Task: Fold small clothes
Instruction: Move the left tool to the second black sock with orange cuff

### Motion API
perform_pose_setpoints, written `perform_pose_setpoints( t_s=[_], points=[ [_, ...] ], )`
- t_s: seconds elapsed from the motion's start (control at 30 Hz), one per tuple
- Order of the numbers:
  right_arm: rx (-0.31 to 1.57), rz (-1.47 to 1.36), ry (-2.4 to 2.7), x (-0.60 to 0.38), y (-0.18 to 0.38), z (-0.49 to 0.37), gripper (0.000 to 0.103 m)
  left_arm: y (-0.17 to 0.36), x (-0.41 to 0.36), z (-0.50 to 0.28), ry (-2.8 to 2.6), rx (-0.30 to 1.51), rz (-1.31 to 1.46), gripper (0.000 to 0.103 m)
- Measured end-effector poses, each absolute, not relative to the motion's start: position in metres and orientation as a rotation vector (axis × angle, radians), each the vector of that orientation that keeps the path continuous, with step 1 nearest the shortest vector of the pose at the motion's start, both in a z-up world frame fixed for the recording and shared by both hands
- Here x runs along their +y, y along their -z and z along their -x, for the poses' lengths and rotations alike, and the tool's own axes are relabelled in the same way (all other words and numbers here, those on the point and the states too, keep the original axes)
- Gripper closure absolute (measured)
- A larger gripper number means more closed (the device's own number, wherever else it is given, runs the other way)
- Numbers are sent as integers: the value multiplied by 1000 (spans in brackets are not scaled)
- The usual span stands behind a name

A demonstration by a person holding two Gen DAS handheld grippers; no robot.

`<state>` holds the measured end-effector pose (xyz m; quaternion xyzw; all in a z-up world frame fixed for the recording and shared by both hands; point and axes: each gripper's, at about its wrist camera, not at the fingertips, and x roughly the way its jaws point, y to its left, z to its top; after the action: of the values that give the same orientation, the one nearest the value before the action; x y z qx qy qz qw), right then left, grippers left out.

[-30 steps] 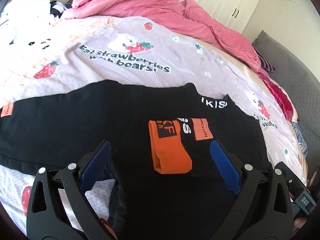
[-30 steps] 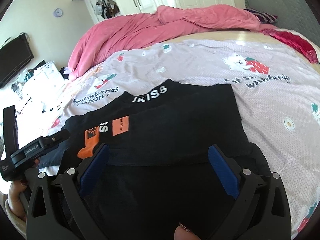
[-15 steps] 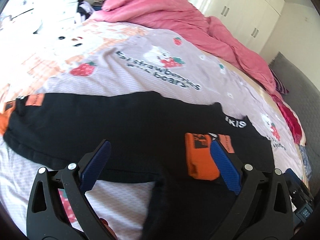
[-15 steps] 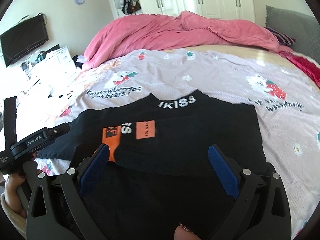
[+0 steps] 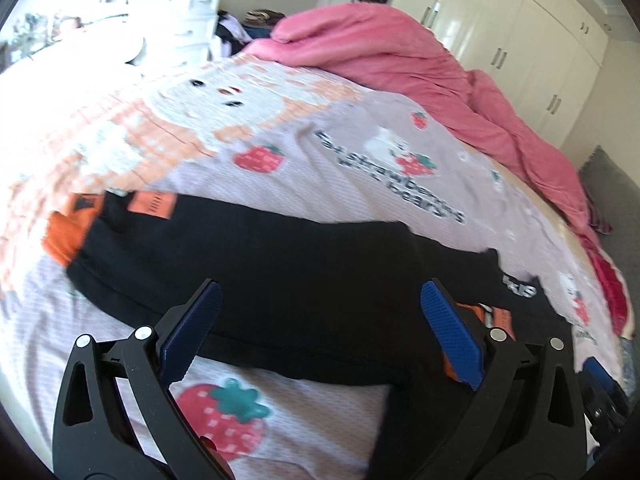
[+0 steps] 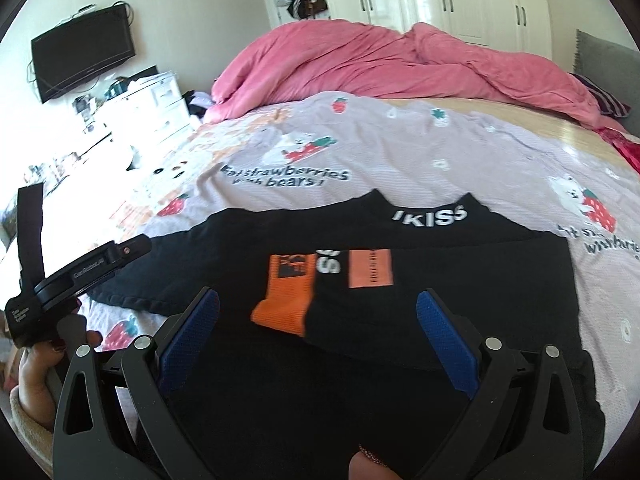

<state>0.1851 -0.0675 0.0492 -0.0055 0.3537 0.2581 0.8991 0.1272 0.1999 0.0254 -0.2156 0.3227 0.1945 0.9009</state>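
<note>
Your left gripper (image 5: 320, 336) hangs wide open over the black top's (image 6: 400, 300) outstretched sleeve (image 5: 240, 248) on the bedsheet (image 5: 360, 184). Your right gripper (image 6: 320, 336) is open too, empty. Pinch near the orange cuff (image 5: 66, 236), then carry it flat across the body.

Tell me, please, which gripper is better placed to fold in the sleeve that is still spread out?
Probably the left gripper: it is open, and the outstretched sleeve lies directly before it. The right gripper faces the already folded sleeve.
</note>
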Motion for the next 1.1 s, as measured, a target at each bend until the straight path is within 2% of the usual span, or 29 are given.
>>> perform_pose_setpoints(
  t_s=[1.1],
  points=[
    [764, 54, -719, 36, -48, -177, 4, -3, 301, -75, -799, 630, 572, 10]
  ],
)
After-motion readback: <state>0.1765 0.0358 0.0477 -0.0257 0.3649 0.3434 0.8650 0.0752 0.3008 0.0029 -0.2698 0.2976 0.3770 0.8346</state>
